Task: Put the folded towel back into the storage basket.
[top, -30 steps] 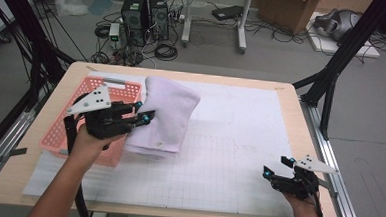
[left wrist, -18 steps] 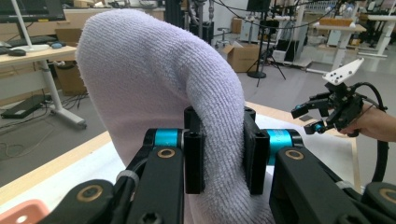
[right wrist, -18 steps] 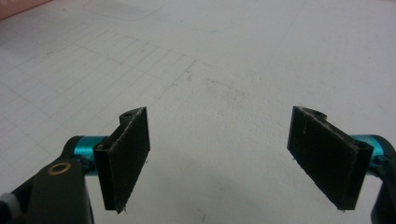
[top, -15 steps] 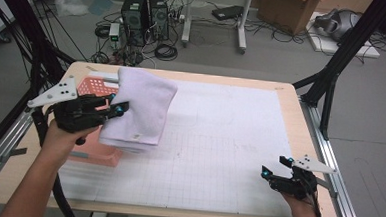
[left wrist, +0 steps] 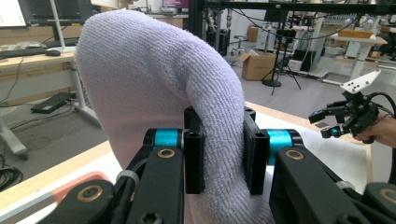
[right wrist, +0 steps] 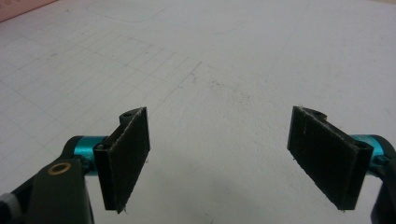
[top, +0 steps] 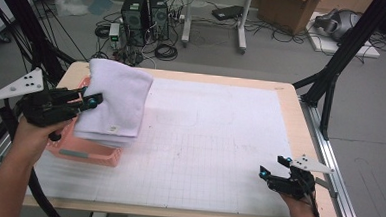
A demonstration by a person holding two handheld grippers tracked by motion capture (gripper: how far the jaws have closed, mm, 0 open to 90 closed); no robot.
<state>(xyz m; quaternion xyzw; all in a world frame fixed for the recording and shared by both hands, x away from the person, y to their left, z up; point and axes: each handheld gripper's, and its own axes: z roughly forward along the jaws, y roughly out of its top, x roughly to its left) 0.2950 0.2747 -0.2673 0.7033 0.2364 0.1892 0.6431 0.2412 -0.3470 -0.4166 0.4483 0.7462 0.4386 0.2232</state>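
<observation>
One folded white towel [top: 112,104] is under handling: thick looped terry, doubled into several layers, with a small tag at its lower edge. It hangs clear of the surface at the table's left side, over a pink basket [top: 86,153], bulging above the grip and drooping below it. The left gripper [left wrist: 219,154] is clamped on the towel, both pads pressed into the pile. The table [top: 291,108] is pale wood, covered by a white gridded mat [top: 204,139]. Beyond it lie grey floor, two black computer towers [top: 146,13], loose cables and a cardboard box [top: 291,11]. The left hand [top: 34,130] holds its tool level, pointing right. The right gripper [top: 270,171] sits low at the near right corner, jaws wide apart with nothing between them.
</observation>
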